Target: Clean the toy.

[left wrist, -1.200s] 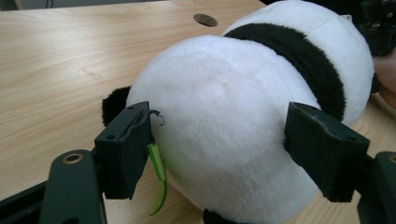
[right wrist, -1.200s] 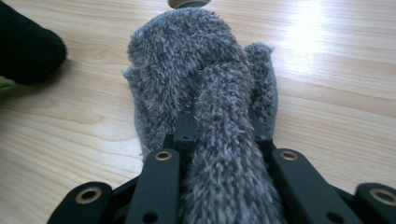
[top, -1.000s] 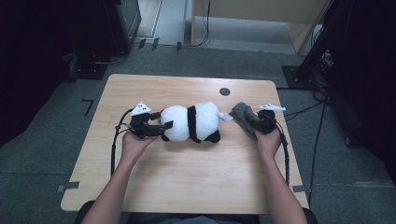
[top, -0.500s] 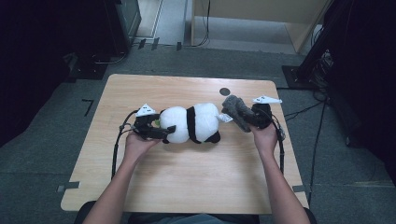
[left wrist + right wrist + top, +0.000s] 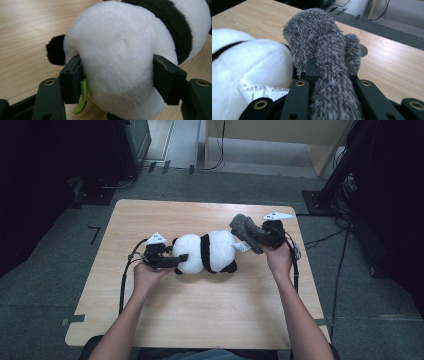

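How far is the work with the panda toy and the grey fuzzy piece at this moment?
Done: the right gripper is shut on the grey fuzzy piece and holds it above the table, at the panda plush's right end. In hand: the left gripper has its jaws around the plush's white rounded end; they have just been closing, and the pads press into the fur. Left: the grey piece is not yet on the plush.

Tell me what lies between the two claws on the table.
In the high view, the plush panda lies between them: the left claw grips its white end, and the right claw, holding a grey fuzzy cloth, is at its other end.
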Motion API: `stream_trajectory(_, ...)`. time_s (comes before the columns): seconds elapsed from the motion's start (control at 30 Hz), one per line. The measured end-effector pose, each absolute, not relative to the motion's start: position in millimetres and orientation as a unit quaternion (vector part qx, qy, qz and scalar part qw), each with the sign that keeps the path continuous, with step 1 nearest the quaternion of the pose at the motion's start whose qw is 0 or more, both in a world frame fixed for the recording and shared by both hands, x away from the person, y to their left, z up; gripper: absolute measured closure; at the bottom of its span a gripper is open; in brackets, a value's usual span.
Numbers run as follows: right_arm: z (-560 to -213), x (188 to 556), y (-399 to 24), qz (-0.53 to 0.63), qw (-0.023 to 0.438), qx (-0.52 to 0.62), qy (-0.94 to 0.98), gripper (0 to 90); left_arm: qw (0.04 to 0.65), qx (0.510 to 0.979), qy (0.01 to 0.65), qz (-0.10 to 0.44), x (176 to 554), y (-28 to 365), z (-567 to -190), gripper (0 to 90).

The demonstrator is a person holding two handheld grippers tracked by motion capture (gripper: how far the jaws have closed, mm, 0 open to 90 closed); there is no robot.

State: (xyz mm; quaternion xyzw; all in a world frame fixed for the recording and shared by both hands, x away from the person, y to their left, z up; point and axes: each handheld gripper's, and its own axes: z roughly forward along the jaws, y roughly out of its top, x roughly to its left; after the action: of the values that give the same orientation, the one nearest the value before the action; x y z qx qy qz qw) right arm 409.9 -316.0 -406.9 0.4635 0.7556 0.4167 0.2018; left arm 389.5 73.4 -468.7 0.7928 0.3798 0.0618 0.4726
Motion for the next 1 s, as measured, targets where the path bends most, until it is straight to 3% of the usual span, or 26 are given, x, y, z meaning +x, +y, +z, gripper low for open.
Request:
stream_trajectory(0.6, -354.1, 426.6, -268.2, 0.421, 0.217, 0.404, 0.783, 74.6, 0.474, 0.788, 0.391, 0.051, 388.4, 74.7, -466.7, 39.9)
stream_trajectory(1.0, -345.4, 442.9, -215.7, 0.419, 0.207, 0.368, 0.804, 74.5, 0.478, 0.785, 0.39, 0.055, 387.2, 75.0, -467.1, 40.4)
